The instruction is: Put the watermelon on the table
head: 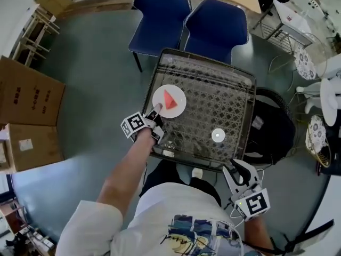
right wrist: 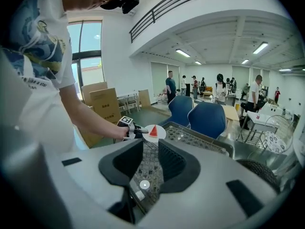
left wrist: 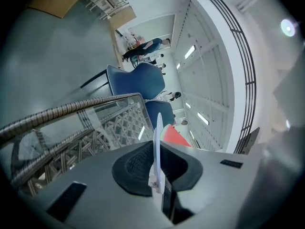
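Note:
A red watermelon wedge (head: pixel 169 98) lies on a small white plate (head: pixel 169 101). My left gripper (head: pixel 154 112) is shut on the plate's near rim and holds it over the left part of the glass-topped wicker table (head: pixel 224 105). Whether the plate rests on the glass I cannot tell. In the left gripper view the plate (left wrist: pixel 157 142) stands edge-on between the jaws, with the watermelon (left wrist: pixel 175 136) beyond it. My right gripper (head: pixel 240 170) is open and empty at the table's near right corner. The right gripper view shows the plate (right wrist: pixel 155 132) and the left gripper (right wrist: pixel 136 129) across the table.
A small white disc (head: pixel 218 135) lies on the table top. Two blue chairs (head: pixel 161 15) (head: pixel 217 28) stand behind the table. Cardboard boxes (head: pixel 26 95) sit at the left and a black basket (head: pixel 272 127) at the table's right. People stand far off in the hall.

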Demonstrator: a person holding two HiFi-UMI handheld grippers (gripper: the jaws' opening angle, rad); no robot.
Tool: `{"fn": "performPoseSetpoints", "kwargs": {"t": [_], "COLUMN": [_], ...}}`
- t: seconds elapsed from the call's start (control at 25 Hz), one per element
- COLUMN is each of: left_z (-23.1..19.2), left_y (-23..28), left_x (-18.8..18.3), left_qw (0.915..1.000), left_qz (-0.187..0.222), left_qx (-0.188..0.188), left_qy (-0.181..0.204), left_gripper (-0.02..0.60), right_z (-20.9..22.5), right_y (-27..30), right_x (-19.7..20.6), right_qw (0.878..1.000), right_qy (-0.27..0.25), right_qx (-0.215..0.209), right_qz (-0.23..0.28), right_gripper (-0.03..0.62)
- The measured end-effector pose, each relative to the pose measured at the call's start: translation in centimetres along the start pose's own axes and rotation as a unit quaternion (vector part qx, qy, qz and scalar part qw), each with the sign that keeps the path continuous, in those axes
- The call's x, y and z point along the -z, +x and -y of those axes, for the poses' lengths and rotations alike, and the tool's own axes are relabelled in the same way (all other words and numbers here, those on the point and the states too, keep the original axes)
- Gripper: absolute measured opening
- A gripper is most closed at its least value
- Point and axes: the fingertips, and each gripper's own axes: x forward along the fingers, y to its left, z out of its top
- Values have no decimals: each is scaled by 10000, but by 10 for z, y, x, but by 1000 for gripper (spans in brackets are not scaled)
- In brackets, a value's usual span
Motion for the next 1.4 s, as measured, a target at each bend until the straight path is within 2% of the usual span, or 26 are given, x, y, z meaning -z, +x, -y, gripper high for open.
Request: {"fn": "performPoseSetpoints", "kwargs": {"t": [0.16,0.32,0.64,0.76,1.0,1.16,1.28,1.4], "left_z": [-26,-53,-75,-84,-91,-94,-94,-93], "left_y": [44,65,91,91,93,93,95,97], "left_x": [-23,-32,-41,-42,-41,-41,-42,-42], "left_qw": [9996,9989,9968,9937,9829,9723,9606,9436], "left_qz": [-166,-276,-432,-529,-759,-875,-944,-1084], "left_qx": [-211,-368,-661,-983,-1615,-1988,-2295,-2661], "left_qy": [-91,-112,-130,29,459,862,1254,1644], "left_gripper": [28,28,35,34,37,64,78,102], "right_z": [10,5,12,12,8,8,9,11], "right_y": [18,31,54,57,59,56,51,45], "right_x": [-4,1,-1,-2,0,-3,-3,-5], "right_qw": [9991,9981,9966,9961,9962,9966,9958,9948], "right_qy": [224,310,381,446,494,514,671,818], "right_qx": [192,313,354,385,315,336,349,399], "right_qz": [-297,-431,-639,-662,-639,-551,-521,-450], "right_gripper": [103,101,101,101,101,103,103,101]}}
